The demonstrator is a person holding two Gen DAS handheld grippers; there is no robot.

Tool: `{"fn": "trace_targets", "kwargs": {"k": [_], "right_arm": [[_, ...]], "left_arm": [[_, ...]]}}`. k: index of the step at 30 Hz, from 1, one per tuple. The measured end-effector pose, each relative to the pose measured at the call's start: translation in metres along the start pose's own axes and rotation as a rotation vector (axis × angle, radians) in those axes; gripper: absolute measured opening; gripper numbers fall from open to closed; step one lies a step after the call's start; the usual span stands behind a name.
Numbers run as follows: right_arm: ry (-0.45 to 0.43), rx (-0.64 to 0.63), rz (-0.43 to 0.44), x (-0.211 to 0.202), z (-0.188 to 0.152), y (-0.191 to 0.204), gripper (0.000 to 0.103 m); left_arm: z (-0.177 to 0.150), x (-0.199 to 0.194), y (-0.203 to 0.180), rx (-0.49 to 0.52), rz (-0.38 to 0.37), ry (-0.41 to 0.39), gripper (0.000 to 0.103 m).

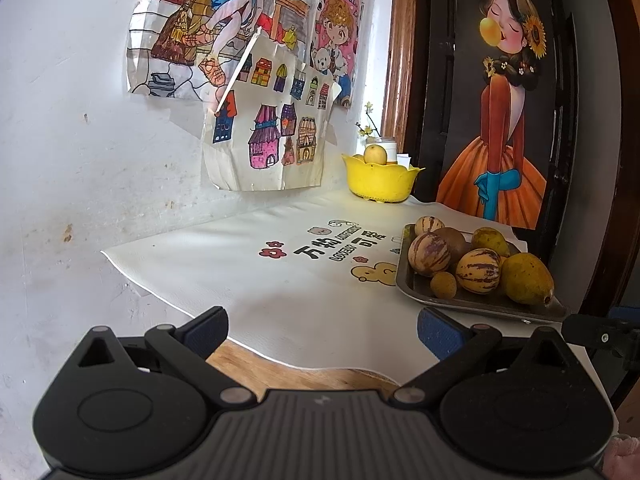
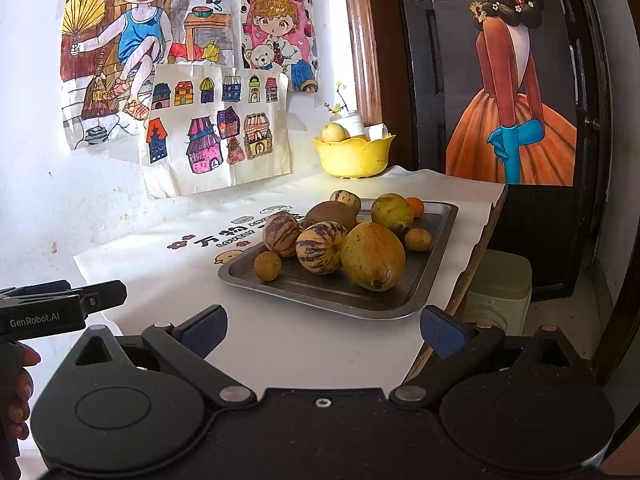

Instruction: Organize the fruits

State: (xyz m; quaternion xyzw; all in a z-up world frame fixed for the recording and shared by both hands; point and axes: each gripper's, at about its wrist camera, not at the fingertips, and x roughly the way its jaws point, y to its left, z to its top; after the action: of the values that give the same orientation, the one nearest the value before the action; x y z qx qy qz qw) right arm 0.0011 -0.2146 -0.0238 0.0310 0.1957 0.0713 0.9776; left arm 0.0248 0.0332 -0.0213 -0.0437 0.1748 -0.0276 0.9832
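Both the left gripper (image 1: pixel 322 332) and right gripper (image 2: pixel 322 330) are released and empty; approach the near mango (image 2: pixel 372 256) on the tray (image 2: pixel 436 232) squarely.

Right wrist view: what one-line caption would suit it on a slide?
Open right gripper faces a metal tray of mixed fruit, with a yellow bowl against the wall beyond.

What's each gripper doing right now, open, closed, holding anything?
Left gripper: open, holding nothing, over the mat's near edge.
Right gripper: open, holding nothing, just short of the fruit tray.
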Motion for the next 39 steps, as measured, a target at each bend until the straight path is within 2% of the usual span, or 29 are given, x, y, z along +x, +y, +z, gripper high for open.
{"fn": "trace_targets", "kwargs": {"k": [39], "right_arm": [[0.003, 0.002, -0.001, 0.0002, 0.0001, 0.0011, 0.102]], "left_arm": [[-0.0016, -0.0019, 0.0045, -0.009, 0.002, 0.003, 0.103]]}}
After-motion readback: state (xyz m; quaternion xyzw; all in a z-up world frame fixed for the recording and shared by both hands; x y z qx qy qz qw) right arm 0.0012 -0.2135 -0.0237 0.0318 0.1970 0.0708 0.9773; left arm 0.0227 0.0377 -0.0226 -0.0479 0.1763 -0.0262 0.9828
